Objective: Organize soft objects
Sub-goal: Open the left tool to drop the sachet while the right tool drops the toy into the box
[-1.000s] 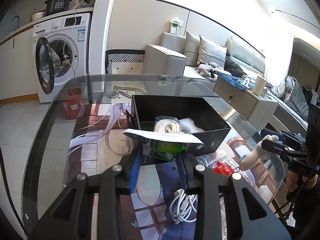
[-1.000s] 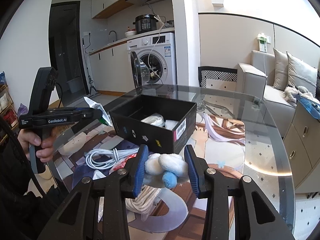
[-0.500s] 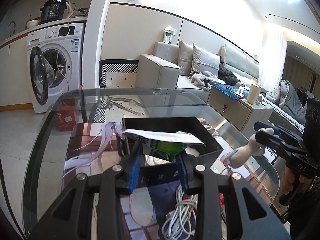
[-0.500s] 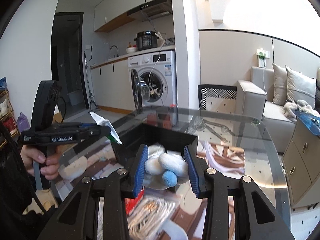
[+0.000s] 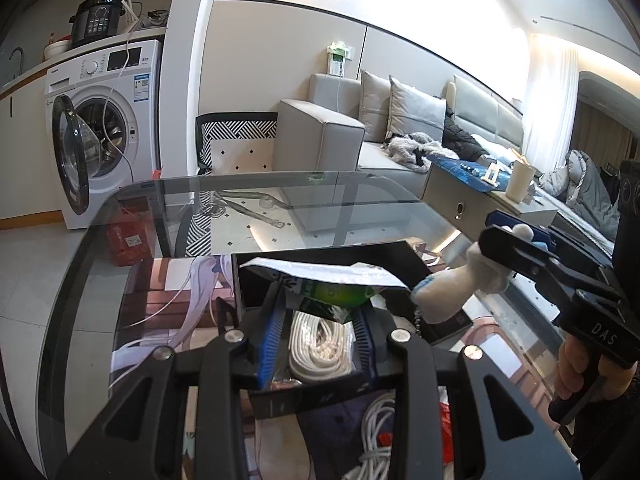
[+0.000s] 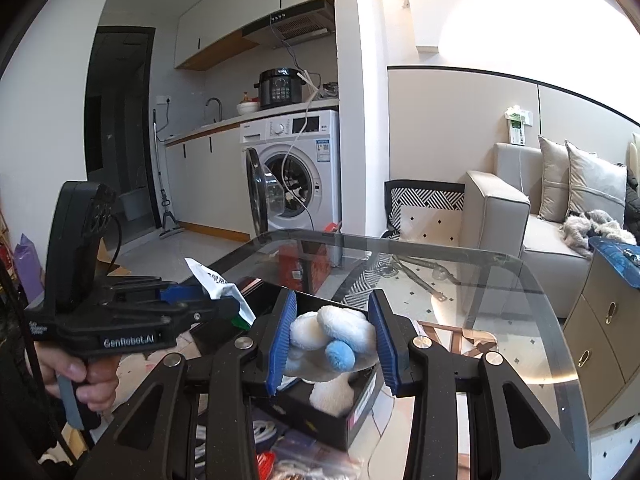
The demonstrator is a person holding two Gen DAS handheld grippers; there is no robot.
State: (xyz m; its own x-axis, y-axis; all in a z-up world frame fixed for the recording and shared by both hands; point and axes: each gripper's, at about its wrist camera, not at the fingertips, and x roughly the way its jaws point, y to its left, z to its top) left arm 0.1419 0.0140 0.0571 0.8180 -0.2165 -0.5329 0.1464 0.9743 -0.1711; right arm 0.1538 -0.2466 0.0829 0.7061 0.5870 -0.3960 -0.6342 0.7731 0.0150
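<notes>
Now both over the black box (image 5: pixel 400 258): left tool (image 5: pixel 318 330) clamped on crinkly, light packet (image 5: pixel 320 280), right tool (image 6: pixel 332 340) squeezing soft plush toy (image 6: pixel 332 332) at three o'clock.

glass table (image 5: pixel 360 196), black box (image 5: pixel 400 256), white cable (image 5: pixel 376 420)

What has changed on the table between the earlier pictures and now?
Both grippers moved forward over the black box: the left gripper carrying the green packet, the right gripper carrying the plush toy. Nothing was released. Both grips, the box and the white cord inside stayed as before.
</notes>
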